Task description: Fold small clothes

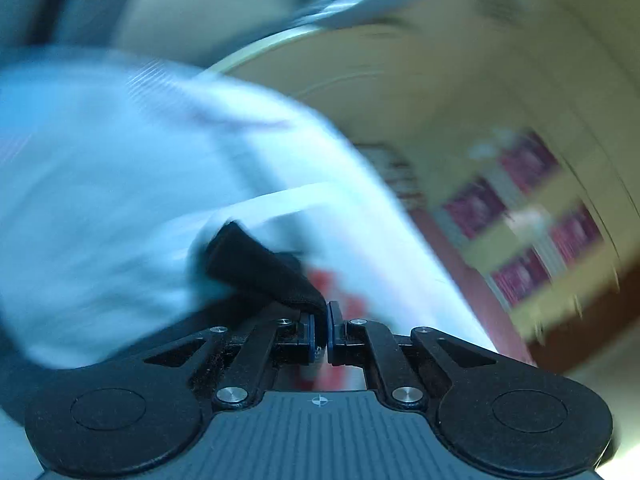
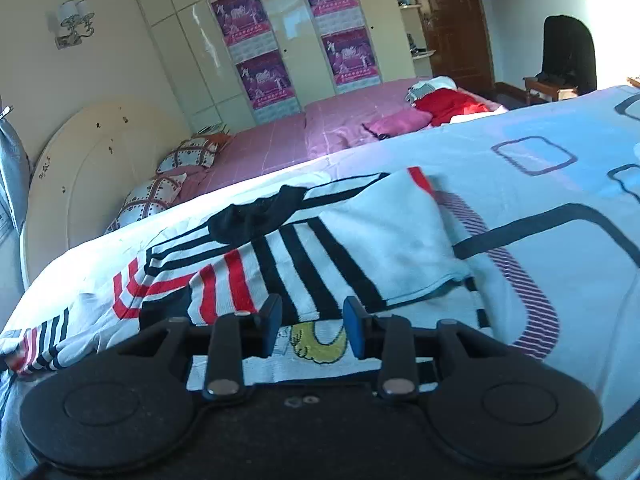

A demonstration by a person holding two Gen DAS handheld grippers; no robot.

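A striped garment (image 2: 320,248) — white with black and red bands — is spread over a patterned bedsheet (image 2: 560,184), filling the middle of the right wrist view. One part is already laid over on itself at about two o'clock of the right gripper (image 2: 312,328), where a plain white panel is seen on top of the stripes. A black strip of the same cloth, probably a collar or cuff, lies at about eleven o'clock of that gripper.

The right gripper is held low over the near edge of the garment, with its jaws parted and nothing pressed between the blue pads; a yellow print on the cloth can be seen through the gap. It seems to be placed there so that the near hem can be taken up for the next fold.

In the left wrist view everything is smeared by motion. The left gripper (image 1: 321,328) is seen with its jaws drawn together, and a dark piece of cloth (image 1: 260,268) runs from the pads toward ten o'clock — it appears to be pinched there, though the blur leaves that uncertain. Pale fabric (image 1: 120,200) fills the left half of that view, likely lifted with the dark piece so that it can be carried across.

A pink bed (image 2: 304,132) with cushions is seen beyond, at twelve o'clock, well apart from the work.
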